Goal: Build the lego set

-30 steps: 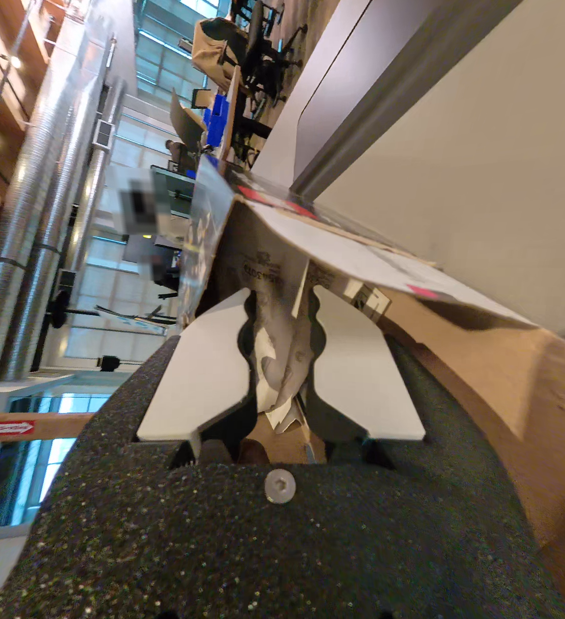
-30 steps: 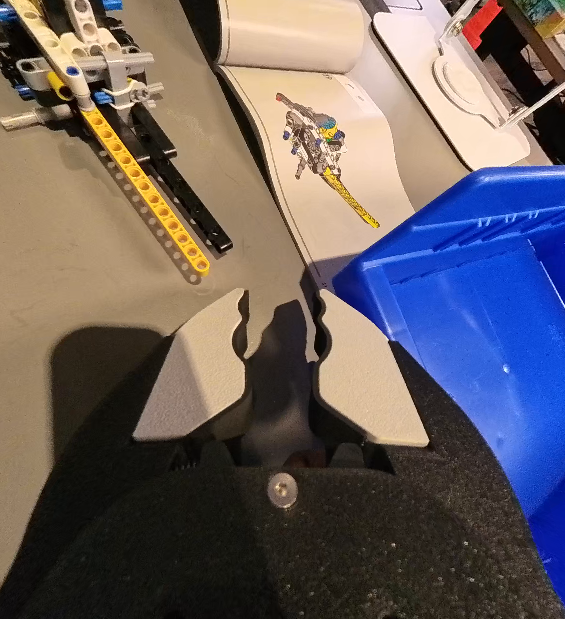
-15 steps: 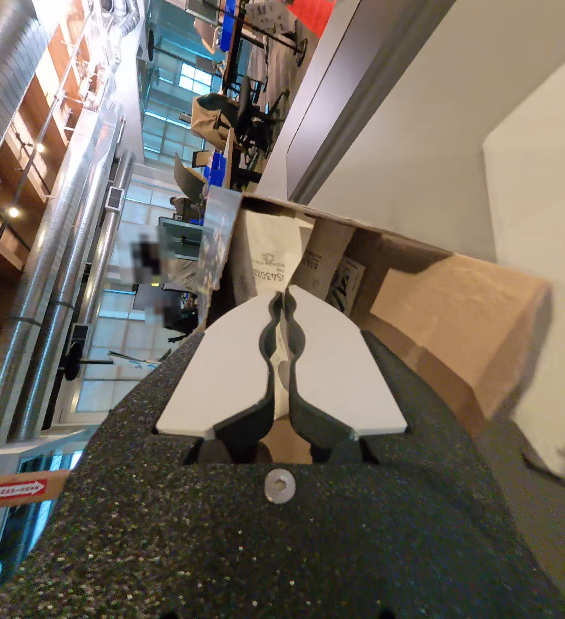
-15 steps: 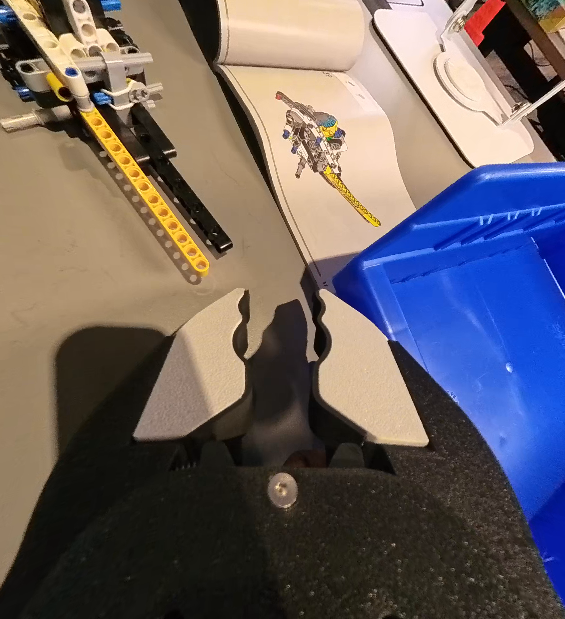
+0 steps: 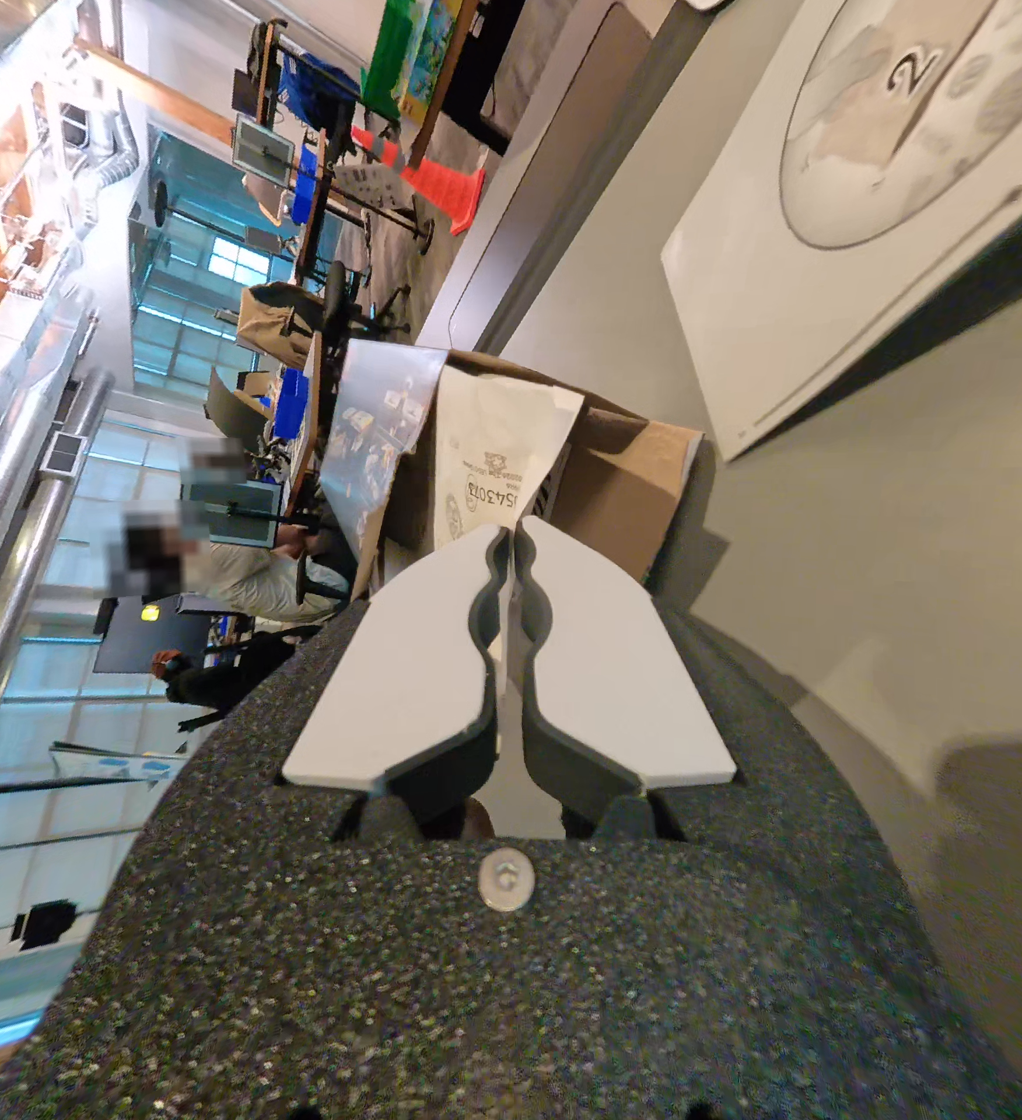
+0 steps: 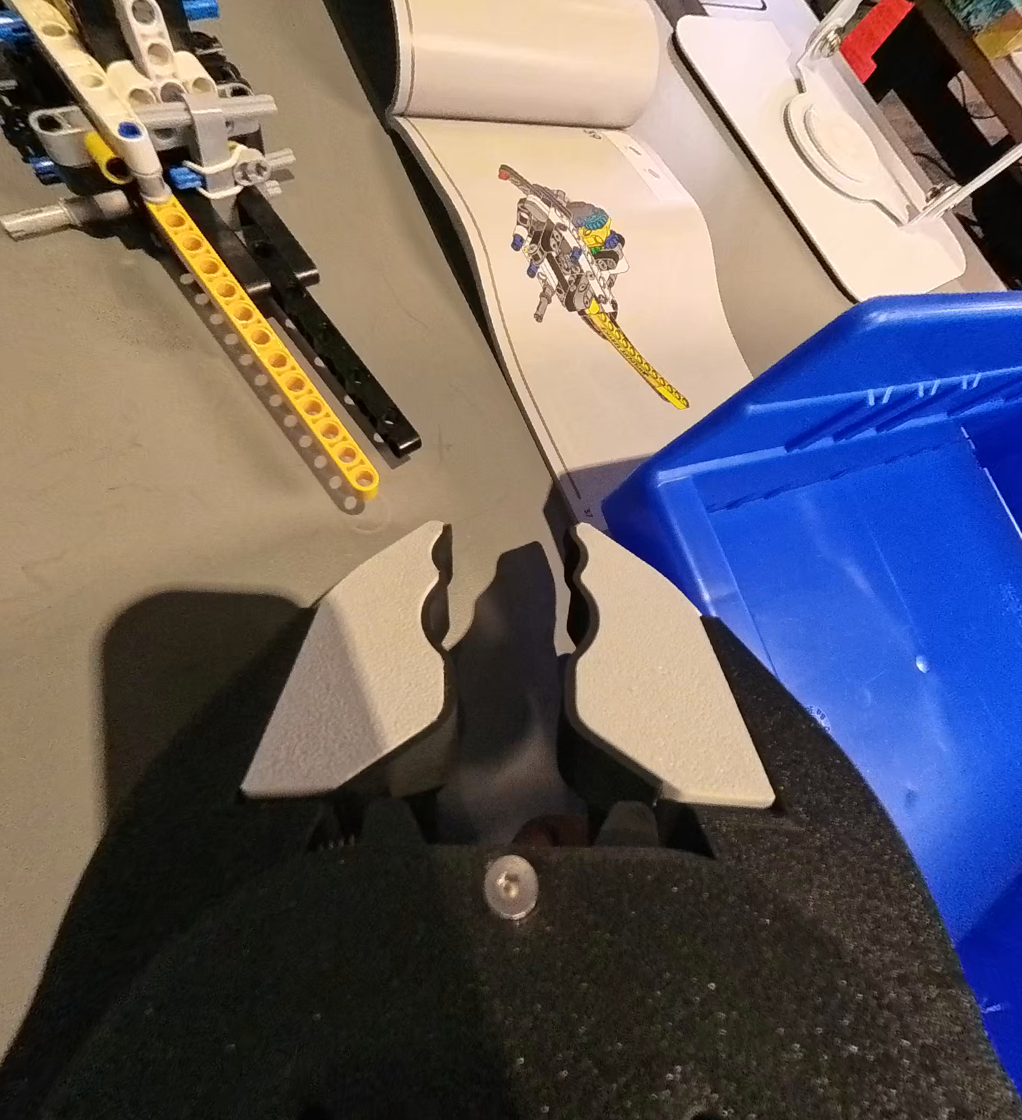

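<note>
Lego model [image 6: 151, 151] with long yellow beam [image 6: 266, 345]; left claw [image 5: 510, 533] pinching paper bag [image 5: 490, 448], right claw [image 6: 511, 533] agape.

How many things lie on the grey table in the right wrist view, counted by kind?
Partly built lego model: 1
Open instruction booklet: 1
Blue plastic bin: 1
White tray-like base at the far edge: 1
Total: 4
The right gripper is open and holds nothing.
</note>
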`<state>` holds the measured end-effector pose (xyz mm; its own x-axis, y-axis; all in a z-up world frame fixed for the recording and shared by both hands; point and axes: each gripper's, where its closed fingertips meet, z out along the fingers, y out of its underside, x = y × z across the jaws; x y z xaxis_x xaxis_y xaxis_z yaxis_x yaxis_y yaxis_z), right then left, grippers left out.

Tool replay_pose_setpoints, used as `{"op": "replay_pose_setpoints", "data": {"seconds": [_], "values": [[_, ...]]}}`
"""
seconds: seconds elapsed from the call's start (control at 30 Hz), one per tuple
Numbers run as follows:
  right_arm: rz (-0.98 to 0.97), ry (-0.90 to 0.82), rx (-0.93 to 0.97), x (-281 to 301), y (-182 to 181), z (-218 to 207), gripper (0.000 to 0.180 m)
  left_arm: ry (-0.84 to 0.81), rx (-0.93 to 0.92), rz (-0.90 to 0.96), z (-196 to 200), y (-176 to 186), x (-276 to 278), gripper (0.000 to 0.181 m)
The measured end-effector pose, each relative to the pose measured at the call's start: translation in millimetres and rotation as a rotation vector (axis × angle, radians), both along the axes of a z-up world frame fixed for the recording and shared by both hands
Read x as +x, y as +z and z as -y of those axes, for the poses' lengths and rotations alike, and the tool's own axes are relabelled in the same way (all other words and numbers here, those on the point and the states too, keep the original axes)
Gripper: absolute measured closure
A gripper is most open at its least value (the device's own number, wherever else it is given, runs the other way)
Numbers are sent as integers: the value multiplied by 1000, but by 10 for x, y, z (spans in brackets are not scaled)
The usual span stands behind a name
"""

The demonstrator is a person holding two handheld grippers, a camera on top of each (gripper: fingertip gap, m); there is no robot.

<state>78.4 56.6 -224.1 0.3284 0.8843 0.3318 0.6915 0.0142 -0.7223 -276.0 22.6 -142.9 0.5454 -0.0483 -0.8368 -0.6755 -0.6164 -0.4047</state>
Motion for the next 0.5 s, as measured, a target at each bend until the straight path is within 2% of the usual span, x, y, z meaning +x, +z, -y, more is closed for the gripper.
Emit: {"op": "replay_pose_setpoints", "data": {"seconds": [0.27, 0.37, 0.5], "values": [[-1, -1, -2, 2, 0, 1, 144, -79, 54, -9, 846, 252, 165, 179], [-2, -3, -6, 4, -1, -1, 144, -122, 41, -39, 1274, 277, 239, 179], [0, -2, -4, 3, -1, 2, 145, -185, -5, 11, 1828, 143, 331, 179]]}}
